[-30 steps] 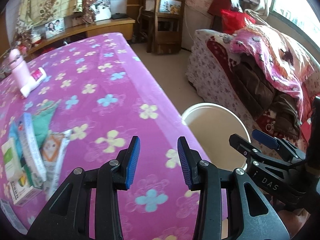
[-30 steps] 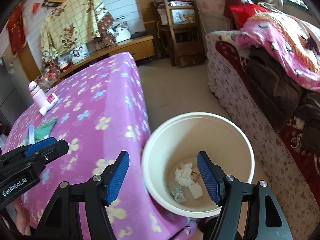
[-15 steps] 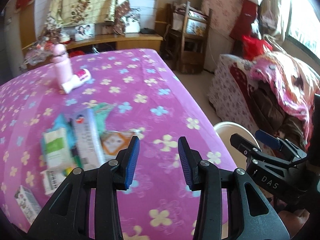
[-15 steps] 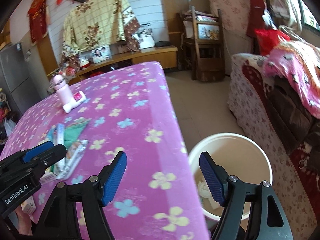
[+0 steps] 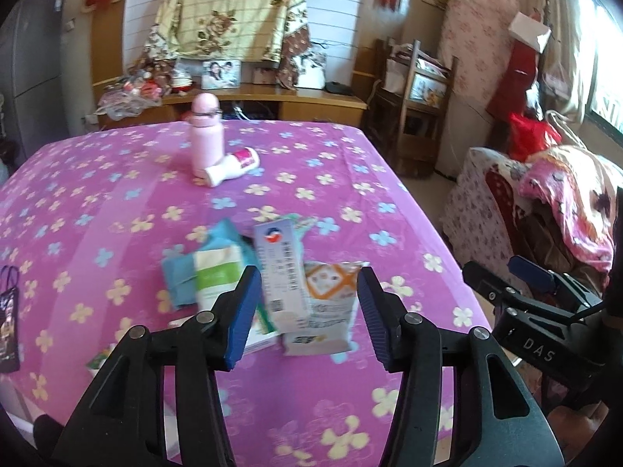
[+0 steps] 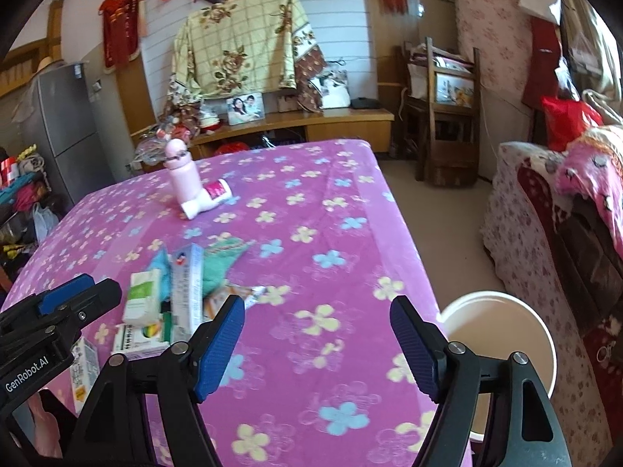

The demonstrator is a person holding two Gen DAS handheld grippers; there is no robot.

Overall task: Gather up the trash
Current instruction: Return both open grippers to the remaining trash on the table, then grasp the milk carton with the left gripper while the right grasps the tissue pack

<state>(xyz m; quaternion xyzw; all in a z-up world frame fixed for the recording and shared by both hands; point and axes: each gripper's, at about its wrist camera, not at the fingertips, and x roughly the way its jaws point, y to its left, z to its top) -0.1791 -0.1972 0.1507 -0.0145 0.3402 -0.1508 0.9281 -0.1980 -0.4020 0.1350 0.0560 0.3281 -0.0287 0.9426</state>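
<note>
On the table (image 5: 350, 179), draped in a purple cloth with flowers, a loose heap of empty packaging lies near the front edge: a white and blue carton (image 5: 281, 272) stands out on top, with a white and green box (image 5: 216, 268) touching it on one side, an orange and white packet (image 5: 329, 299) on the other, and a teal wrapper (image 5: 183, 276) underneath. The left claw (image 5: 305, 311) hangs just over this heap with its blue-padded fingers (image 5: 243, 313) spread apart and nothing between them; from its own camera the white and blue carton and the orange packet sit right in the gap. In the right wrist view the same heap (image 6: 171, 299) lies to the left, and the left claw's body enters from the lower left edge beside it. The right claw (image 6: 317, 346) is also spread wide and carries nothing, held over bare cloth near the table's corner. Just past that corner, on the floor, stands a white bucket (image 6: 537, 330), its rim partly behind the right claw's finger; its contents cannot be made out. Farther back on the table a pink bottle (image 5: 207, 136) stands upright, and a white bottle with a red label (image 5: 233, 165) lies on its side touching it. A dark small packet (image 5: 8, 327) lies at the table's left edge.
</note>
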